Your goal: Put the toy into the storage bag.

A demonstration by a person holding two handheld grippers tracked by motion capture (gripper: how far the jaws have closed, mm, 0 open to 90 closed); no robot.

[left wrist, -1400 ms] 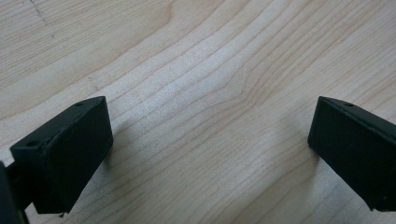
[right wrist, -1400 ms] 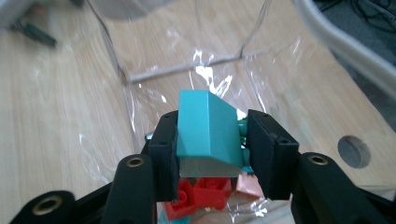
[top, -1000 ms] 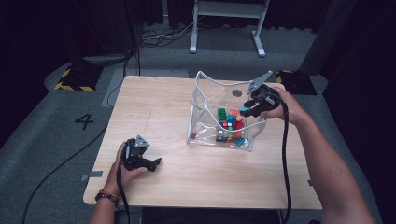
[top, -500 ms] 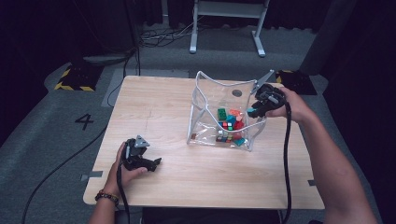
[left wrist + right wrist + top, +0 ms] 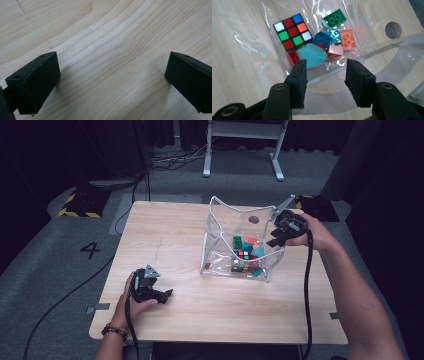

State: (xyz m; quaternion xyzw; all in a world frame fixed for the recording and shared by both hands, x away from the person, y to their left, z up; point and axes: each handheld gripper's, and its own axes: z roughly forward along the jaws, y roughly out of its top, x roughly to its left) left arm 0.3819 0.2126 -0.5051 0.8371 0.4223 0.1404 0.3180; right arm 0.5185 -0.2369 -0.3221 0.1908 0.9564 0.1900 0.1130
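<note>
A clear bag [image 5: 240, 247] stands open on a wooden table [image 5: 165, 235], holding a puzzle cube [image 5: 292, 31] and blocks. Above it, the right gripper [image 5: 325, 75] has just been opening; a teal block [image 5: 312, 56] drops in, blurred. Packing looks nearly done. The left gripper [image 5: 110, 77] rests released, well away from the bag.

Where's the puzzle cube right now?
High view: the puzzle cube lies inside the clear bag, right of table centre, among toy bricks.
</note>
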